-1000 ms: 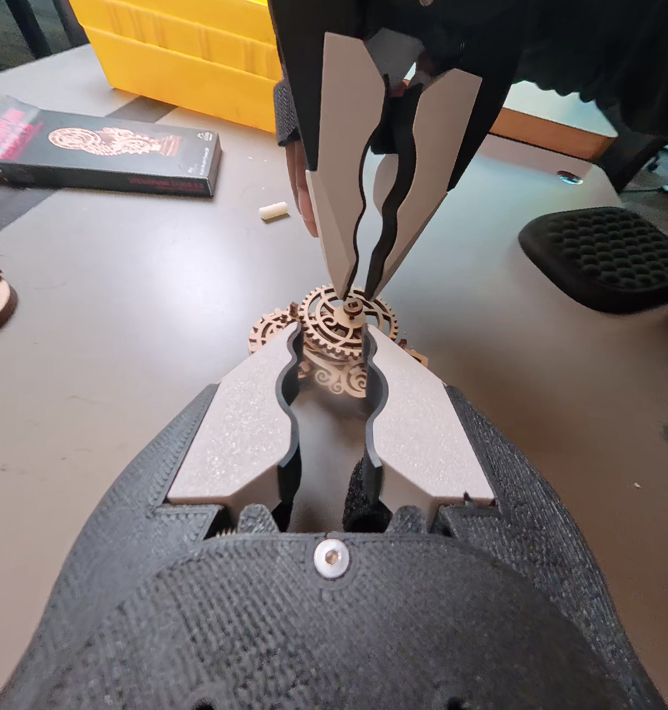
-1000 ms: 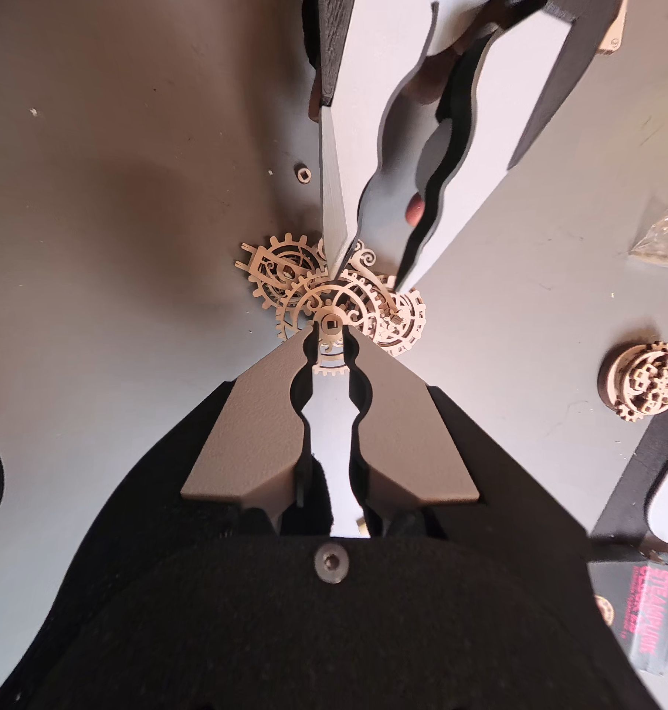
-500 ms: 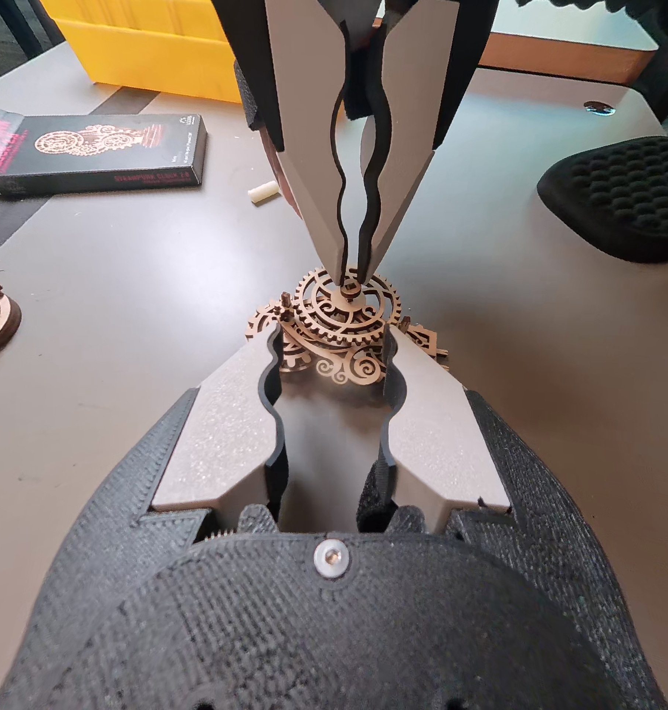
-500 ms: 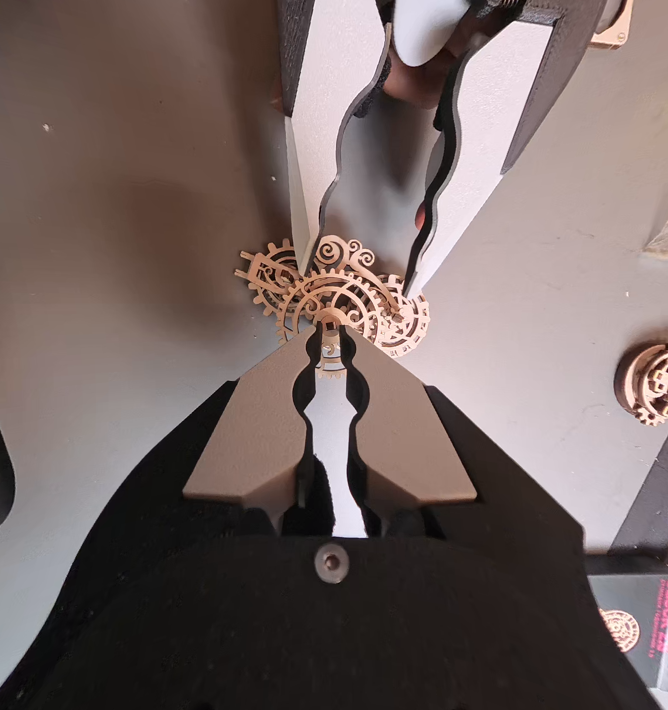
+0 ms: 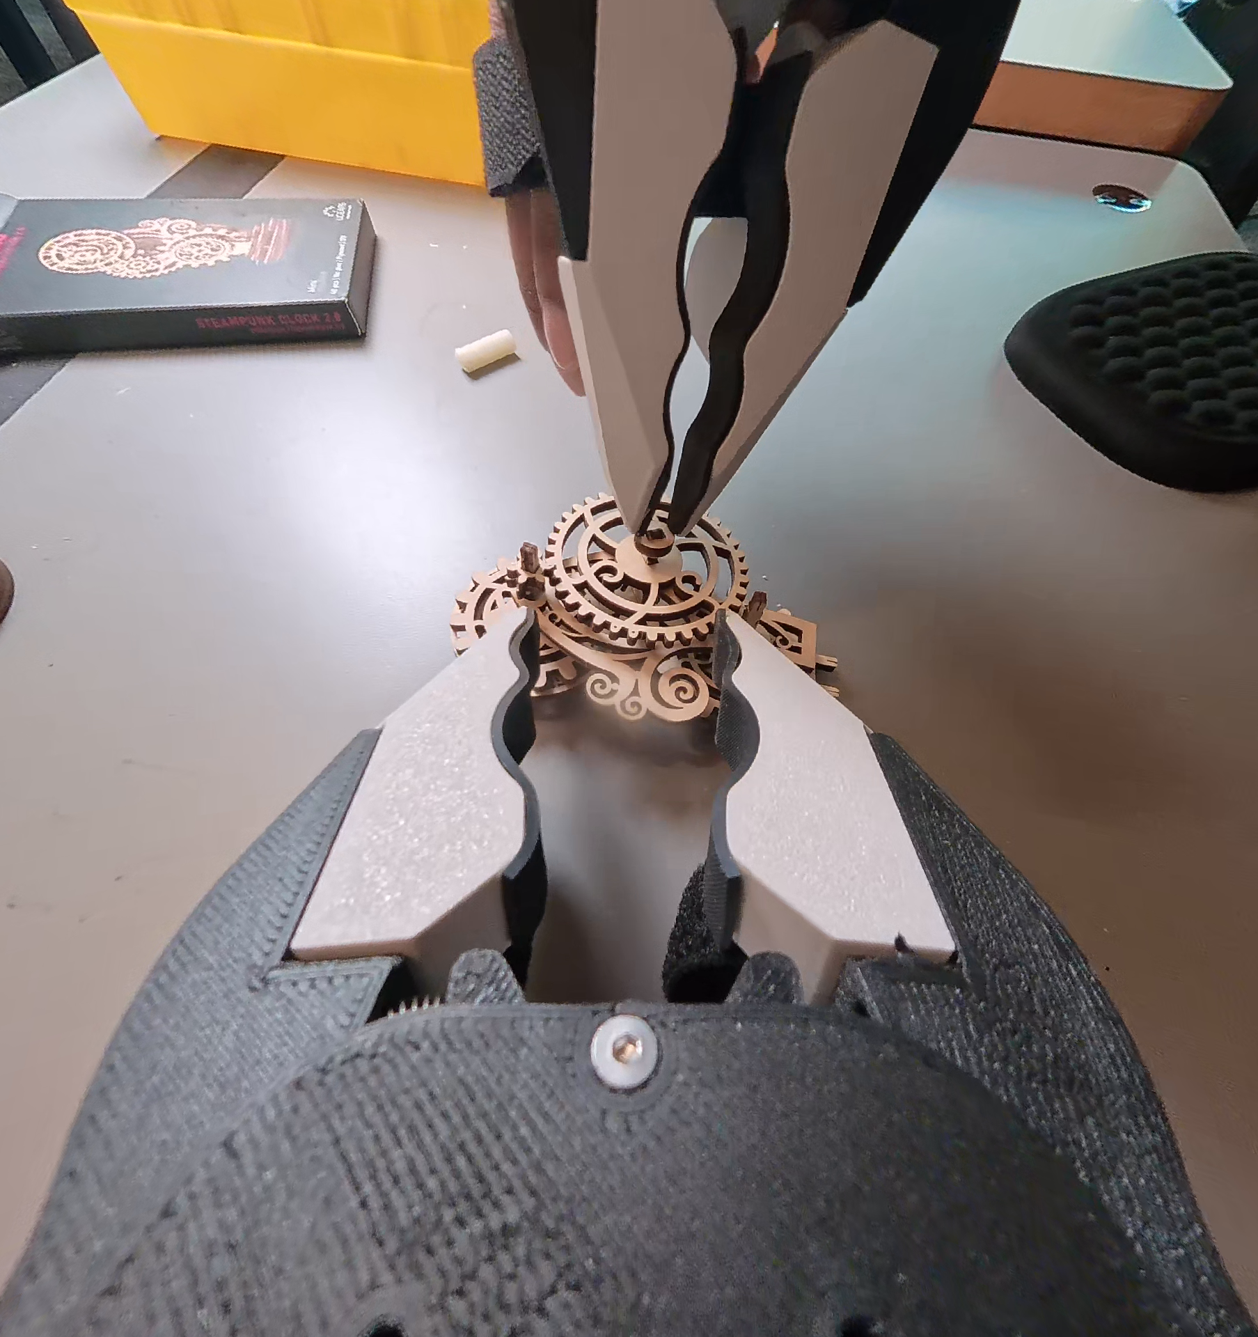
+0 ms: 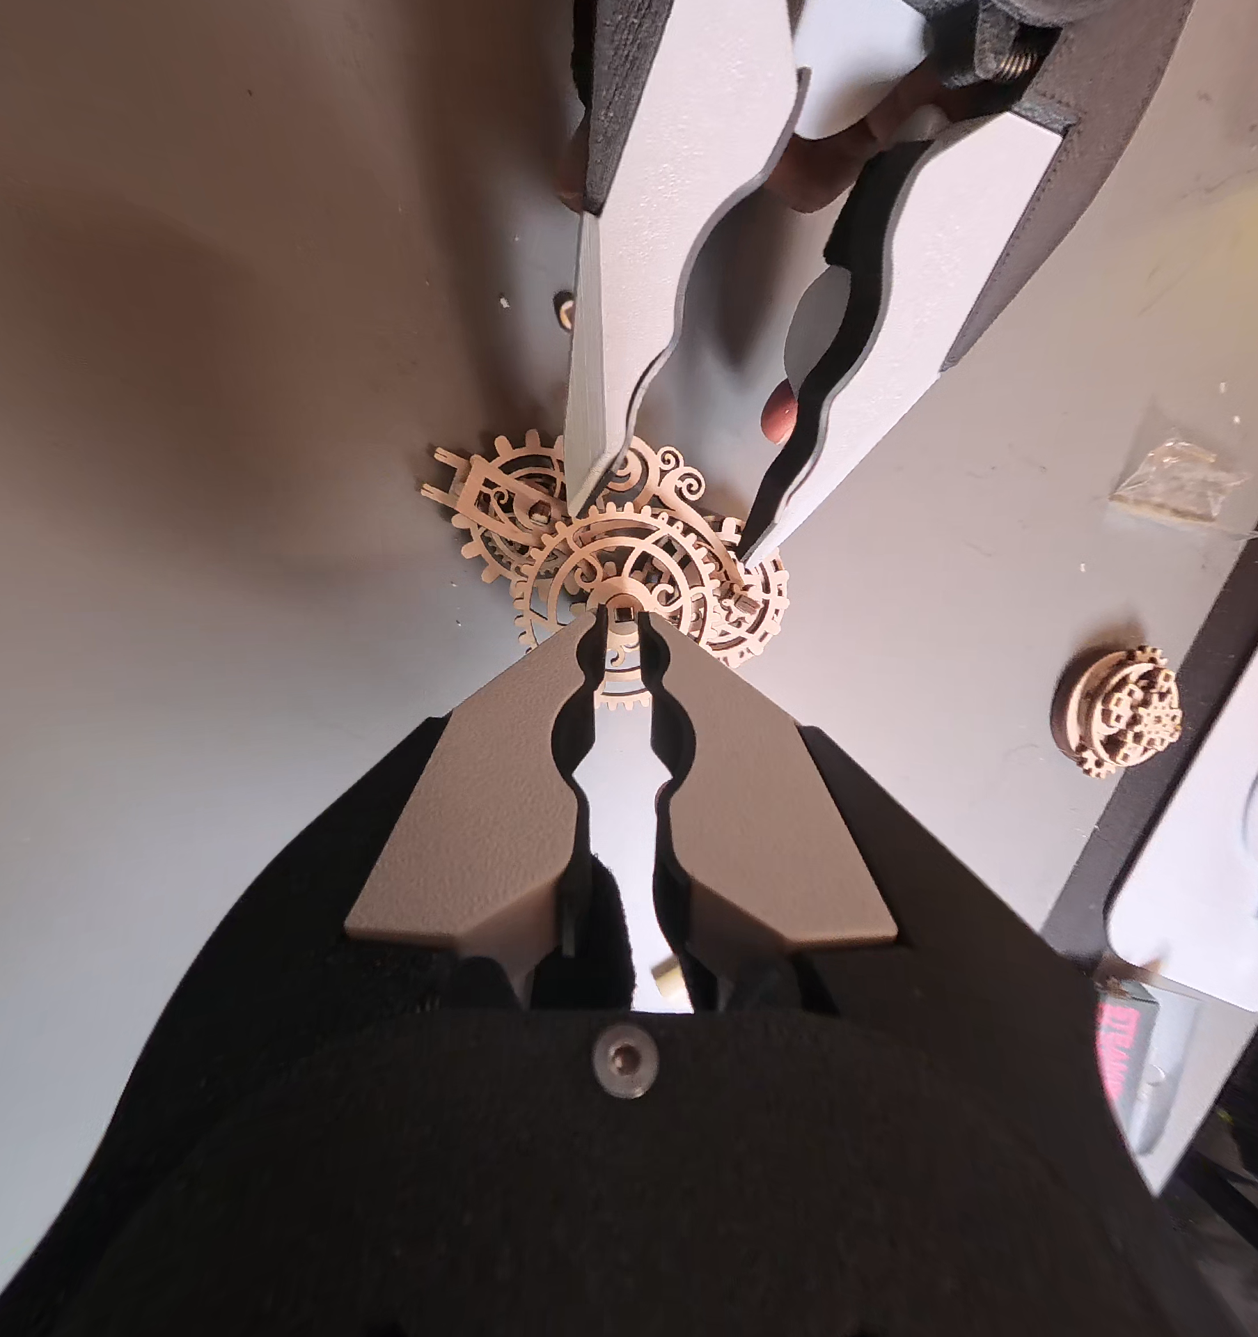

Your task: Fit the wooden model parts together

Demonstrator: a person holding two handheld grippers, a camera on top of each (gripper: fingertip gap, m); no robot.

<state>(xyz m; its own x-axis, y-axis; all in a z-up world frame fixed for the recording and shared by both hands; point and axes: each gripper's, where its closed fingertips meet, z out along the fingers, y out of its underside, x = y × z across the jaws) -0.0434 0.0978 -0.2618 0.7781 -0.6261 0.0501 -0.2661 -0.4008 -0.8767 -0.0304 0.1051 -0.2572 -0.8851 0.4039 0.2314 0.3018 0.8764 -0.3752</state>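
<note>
In the left wrist view, the left gripper [image 5: 626,637] fills the lower frame, its jaws wide apart, one tip on either side of the wooden gear model [image 5: 640,608] at the centre – whether the pads press on it, I cannot tell. Just beyond, the right gripper [image 5: 656,522] comes down from the top, its jaws nearly shut on the small hub [image 5: 658,544] atop the big gear. Further back – a black box [image 5: 170,271] at upper left, and a yellow bin [image 5: 286,79] behind it.
</note>
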